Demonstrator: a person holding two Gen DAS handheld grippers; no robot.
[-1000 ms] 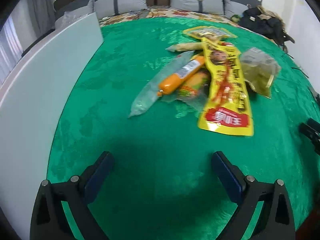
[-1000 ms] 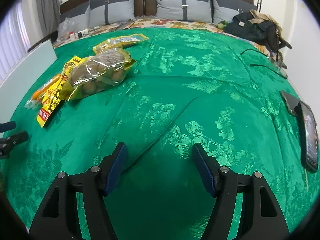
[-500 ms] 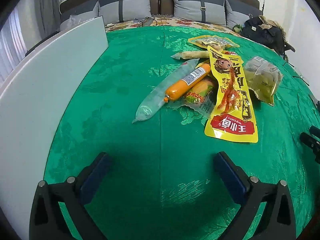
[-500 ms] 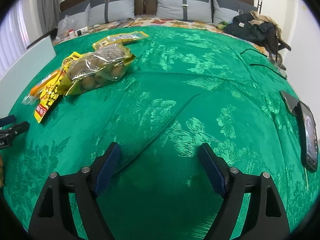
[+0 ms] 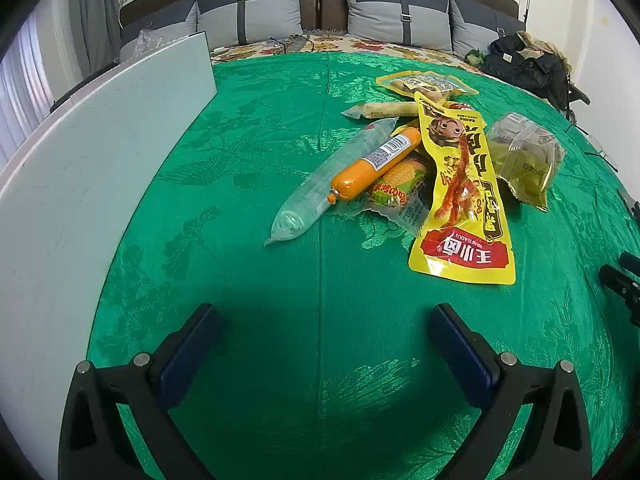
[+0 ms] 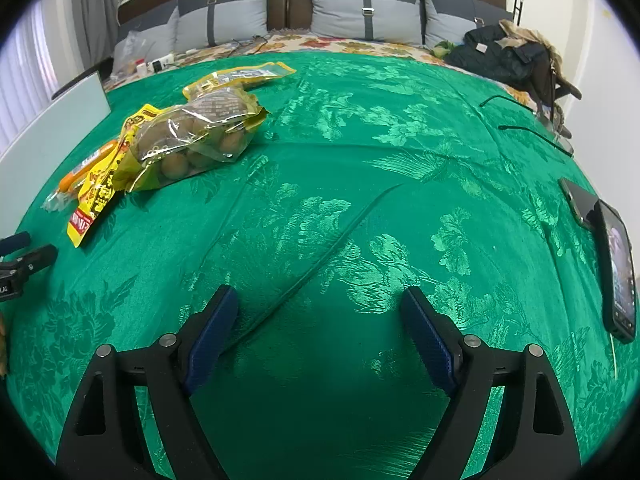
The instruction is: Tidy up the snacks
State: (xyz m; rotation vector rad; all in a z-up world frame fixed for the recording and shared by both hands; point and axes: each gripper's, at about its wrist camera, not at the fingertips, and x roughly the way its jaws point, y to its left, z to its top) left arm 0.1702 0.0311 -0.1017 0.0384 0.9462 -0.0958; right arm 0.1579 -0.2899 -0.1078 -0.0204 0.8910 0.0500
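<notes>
Since the earlier frame, the right tool's [image 6: 320, 312] jaws have been spread wider, with only green bedspread [image 6: 360, 168] between them. The left tool [image 5: 322, 330] is likewise held open and empty. Snacks lie heaped ahead of it (orange sausage [image 5: 376, 164] across a clear tube [image 5: 328, 184], beside the long yellow pouch [image 5: 464, 196]).

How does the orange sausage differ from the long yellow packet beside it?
The orange sausage is a plump round tube; the yellow packet is flat and longer. The sausage is plain with a white barcode label; the packet bears a cartoon and red band. Both lie in the snack pile on the green cloth.
</notes>
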